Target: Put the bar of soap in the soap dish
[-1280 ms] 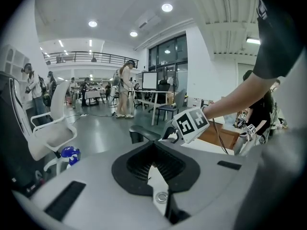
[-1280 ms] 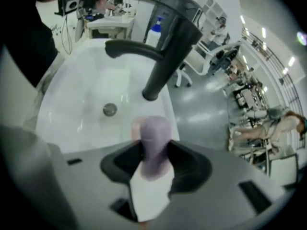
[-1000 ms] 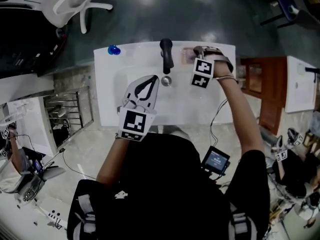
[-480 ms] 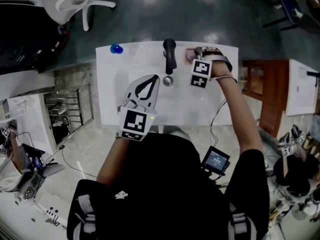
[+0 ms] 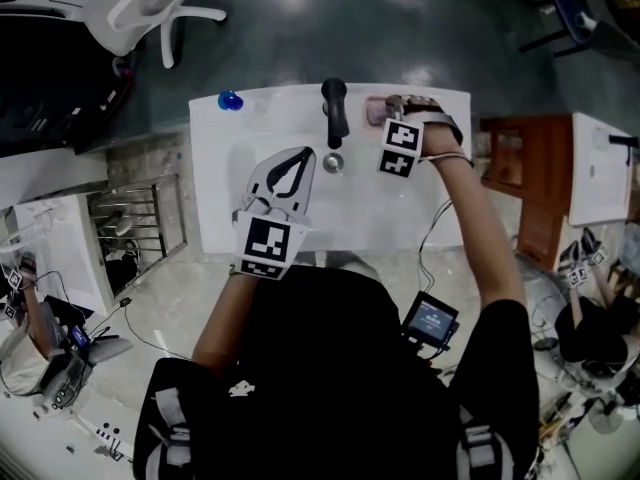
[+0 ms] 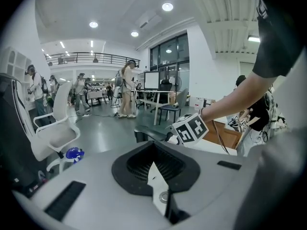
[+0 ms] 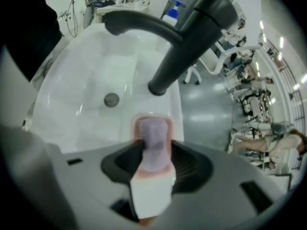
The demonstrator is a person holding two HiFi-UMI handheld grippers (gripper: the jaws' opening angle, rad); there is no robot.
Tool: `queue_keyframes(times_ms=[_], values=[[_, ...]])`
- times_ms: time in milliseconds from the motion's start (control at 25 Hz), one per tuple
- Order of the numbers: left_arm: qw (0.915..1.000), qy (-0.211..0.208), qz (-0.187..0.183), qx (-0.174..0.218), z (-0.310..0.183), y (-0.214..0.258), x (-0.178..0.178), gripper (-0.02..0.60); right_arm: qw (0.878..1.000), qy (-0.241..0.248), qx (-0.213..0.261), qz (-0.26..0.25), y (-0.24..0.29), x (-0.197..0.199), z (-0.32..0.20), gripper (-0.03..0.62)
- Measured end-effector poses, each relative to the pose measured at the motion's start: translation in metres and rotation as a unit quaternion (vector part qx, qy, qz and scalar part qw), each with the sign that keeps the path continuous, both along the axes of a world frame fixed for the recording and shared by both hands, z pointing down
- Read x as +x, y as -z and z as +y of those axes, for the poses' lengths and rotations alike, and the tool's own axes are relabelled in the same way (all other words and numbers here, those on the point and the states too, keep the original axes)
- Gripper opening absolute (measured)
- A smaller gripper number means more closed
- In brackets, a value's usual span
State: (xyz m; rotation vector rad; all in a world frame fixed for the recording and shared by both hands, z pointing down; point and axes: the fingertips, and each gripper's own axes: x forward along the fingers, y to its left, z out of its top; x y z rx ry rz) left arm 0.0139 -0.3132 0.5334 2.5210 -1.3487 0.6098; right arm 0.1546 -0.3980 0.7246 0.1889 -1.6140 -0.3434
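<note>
We're at the release: the bar of soap (image 7: 153, 145) lies in the soap dish (image 7: 134, 127), at the faucet's (image 5: 335, 110) three o'clock. Our right gripper's (image 7: 152, 128) jaws, which just eased inward slightly, straddle it wide and seem not to press it. Our left gripper (image 6: 152, 166) is closed and empty. Next we need a straight lift clear.

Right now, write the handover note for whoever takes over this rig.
Left tongs: shut, empty, held over the sink.
Right tongs: pointing down at the soap dish, just closed a little, the bar of soap between them; cannot tell if they press it.
Done: the bar lies in the dish.
Left: open the right tongs if gripping, lift clear.
</note>
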Motion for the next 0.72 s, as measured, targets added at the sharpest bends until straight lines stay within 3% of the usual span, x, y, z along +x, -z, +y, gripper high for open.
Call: queue_keyframes(times_ms=[440,720], values=[[0.9996,-0.015,0.002,0.025,-0.002,0.021,0.005,0.021,0.994,-0.078,0.019,-0.069,0.042,0.001,0.006,0.186],[0.9990,-0.021,0.001,0.040,0.004,0.034,0.006,0.021,0.982,-0.126,0.043,-0.134,0.077,-0.006,0.023,0.083]])
